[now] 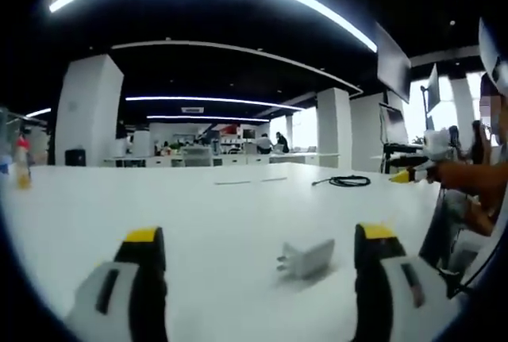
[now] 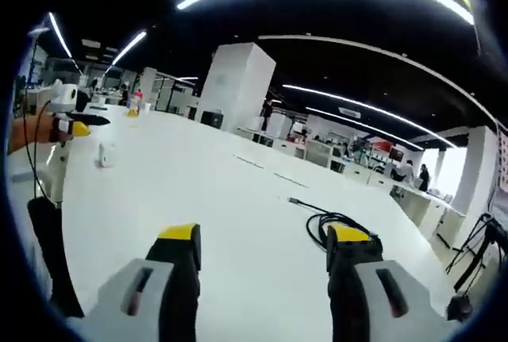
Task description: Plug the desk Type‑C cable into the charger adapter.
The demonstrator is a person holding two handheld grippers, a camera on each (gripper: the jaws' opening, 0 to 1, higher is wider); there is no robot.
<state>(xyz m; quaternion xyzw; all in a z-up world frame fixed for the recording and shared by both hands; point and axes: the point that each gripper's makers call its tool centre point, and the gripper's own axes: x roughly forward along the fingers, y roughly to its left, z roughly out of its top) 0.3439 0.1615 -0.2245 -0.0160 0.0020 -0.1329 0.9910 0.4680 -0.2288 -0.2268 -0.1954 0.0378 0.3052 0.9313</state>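
A white charger adapter lies on the white table, its prongs pointing left, just ahead of my left gripper, which is open with nothing held. It is closer to the right-hand jaw. Farther off lies the coiled black Type-C cable. My right gripper comes in from the right, held by a hand. In the right gripper view, the right gripper stands open, with the cable coil just beyond its right-hand jaw and the plug end pointing left. The adapter sits far left, near the left gripper.
A small bottle stands at the table's far left, also seen as a bottle in the right gripper view. Monitors on arms hang at the right. Desks and people are far behind. A person's arm is at the right.
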